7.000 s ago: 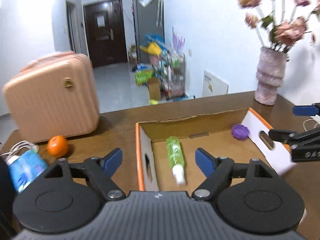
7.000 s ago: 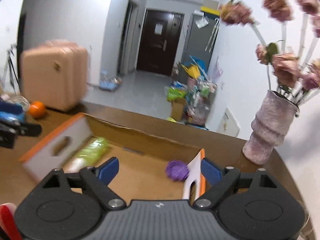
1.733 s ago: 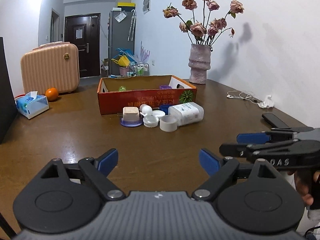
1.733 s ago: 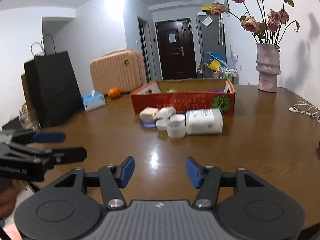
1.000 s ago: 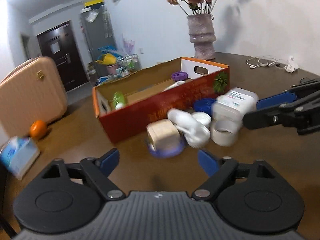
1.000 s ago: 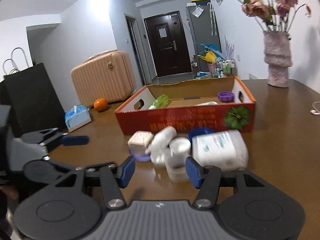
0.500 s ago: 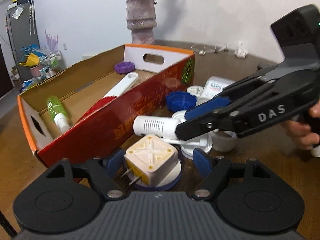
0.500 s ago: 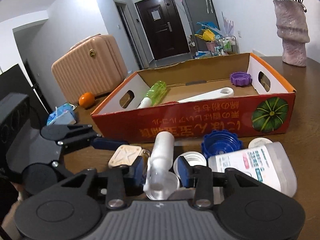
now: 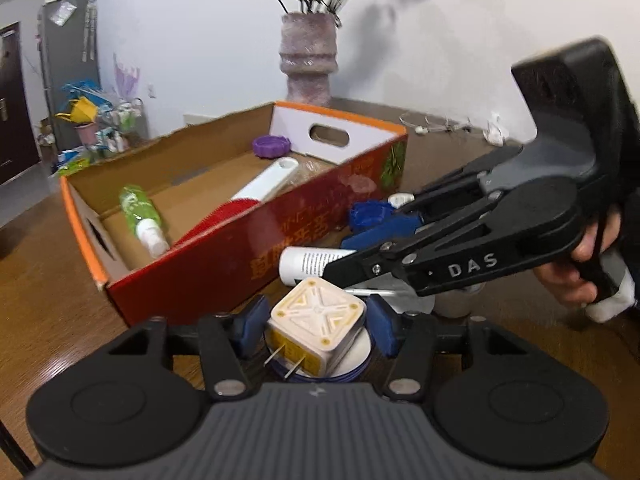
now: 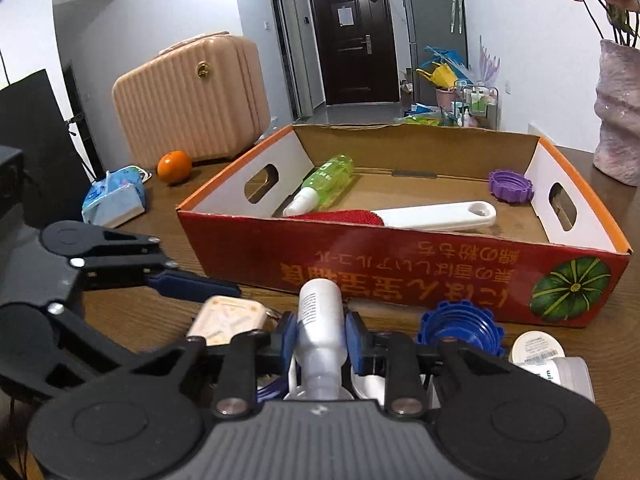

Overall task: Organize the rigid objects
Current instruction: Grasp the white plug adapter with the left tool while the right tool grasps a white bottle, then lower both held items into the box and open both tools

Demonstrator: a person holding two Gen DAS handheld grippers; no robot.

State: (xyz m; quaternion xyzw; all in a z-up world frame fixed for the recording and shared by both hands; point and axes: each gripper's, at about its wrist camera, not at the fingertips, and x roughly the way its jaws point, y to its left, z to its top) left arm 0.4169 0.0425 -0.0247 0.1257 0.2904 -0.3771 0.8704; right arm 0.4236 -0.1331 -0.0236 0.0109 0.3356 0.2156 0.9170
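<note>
My left gripper (image 9: 316,326) is shut on a cream cube-shaped plug adapter (image 9: 318,320) with two metal prongs, sitting on a blue-rimmed lid (image 9: 352,364). The adapter also shows in the right wrist view (image 10: 228,320). My right gripper (image 10: 321,338) is shut on a white bottle (image 10: 321,320) lying on the table; in the left wrist view the bottle (image 9: 312,264) sticks out past the right gripper's fingers (image 9: 384,232). The open red cardboard box (image 10: 400,256) stands just behind, holding a green bottle (image 10: 328,180), a red-and-white brush (image 10: 420,216) and a purple lid (image 10: 511,186).
A blue ridged cap (image 10: 460,328), a small white jar (image 10: 538,346) and a white container (image 10: 560,376) lie in front of the box. An orange (image 10: 174,166), a tissue pack (image 10: 114,200) and a pink suitcase (image 10: 192,96) sit at left. A vase (image 9: 308,60) stands behind.
Both grippers have closed: the left jaws onto the plug adapter, the right jaws onto the white bottle. Both moved slightly closer to the pile.
</note>
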